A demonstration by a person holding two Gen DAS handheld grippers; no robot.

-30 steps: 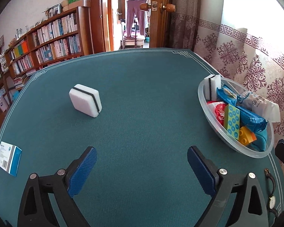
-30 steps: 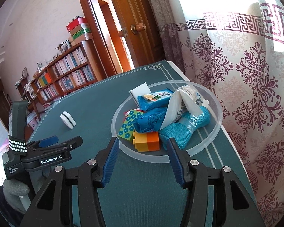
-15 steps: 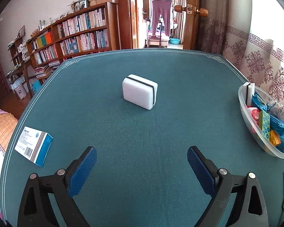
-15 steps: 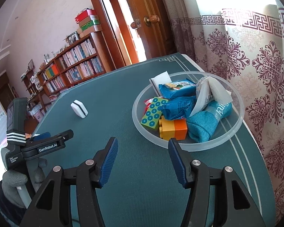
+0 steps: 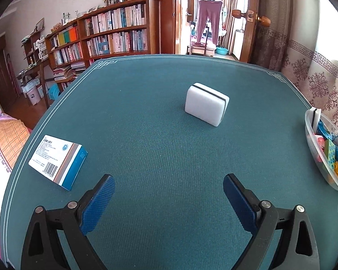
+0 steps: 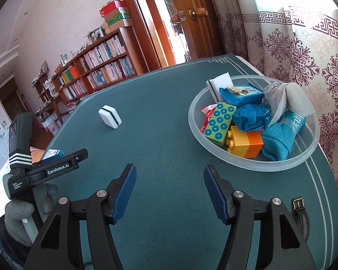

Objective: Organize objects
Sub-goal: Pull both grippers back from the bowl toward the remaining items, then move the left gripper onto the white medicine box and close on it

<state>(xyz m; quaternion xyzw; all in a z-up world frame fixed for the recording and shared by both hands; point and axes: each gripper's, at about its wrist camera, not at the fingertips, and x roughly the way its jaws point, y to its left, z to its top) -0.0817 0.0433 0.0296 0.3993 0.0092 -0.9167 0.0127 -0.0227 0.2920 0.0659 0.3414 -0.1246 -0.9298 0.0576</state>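
Left wrist view looks along the left gripper [image 5: 169, 187], whose jaws stand wide apart with nothing between them, above the green table [image 5: 160, 148]. Ahead and a little right of its line stands the white sponge [image 5: 206, 106] with a dark stripe, on its edge, well apart from the fingers. A blue and white box [image 5: 58, 158] lies flat near the table's left edge, close beside the left finger. Both look like things left to gather into the clear bowl [image 5: 313, 144] at the far right.

If the sponge is the target, a good grasp probably means steering slightly right to centre it between the pads, coming in low and closing across its narrow thickness. The foam looks soft, so a gentle squeeze should do; standing on edge, it could topple if one pad touches first.

The right wrist view shows what the left barely catches: the bowl [image 6: 254, 165] in full, holding a second sponge [image 6: 220, 82], blue snack packets [image 6: 241, 93], a dotted green block [image 6: 218, 124], a yellow and orange block [image 6: 245, 142] and a rolled teal cloth [image 6: 279, 138]. The right gripper [image 6: 170, 181] is also open and empty, near the bowl's rim. It sees the left gripper [image 6: 63, 157] from the side, and a strap with a buckle [image 6: 299, 209] at lower right. Only a corner of the box shows there.
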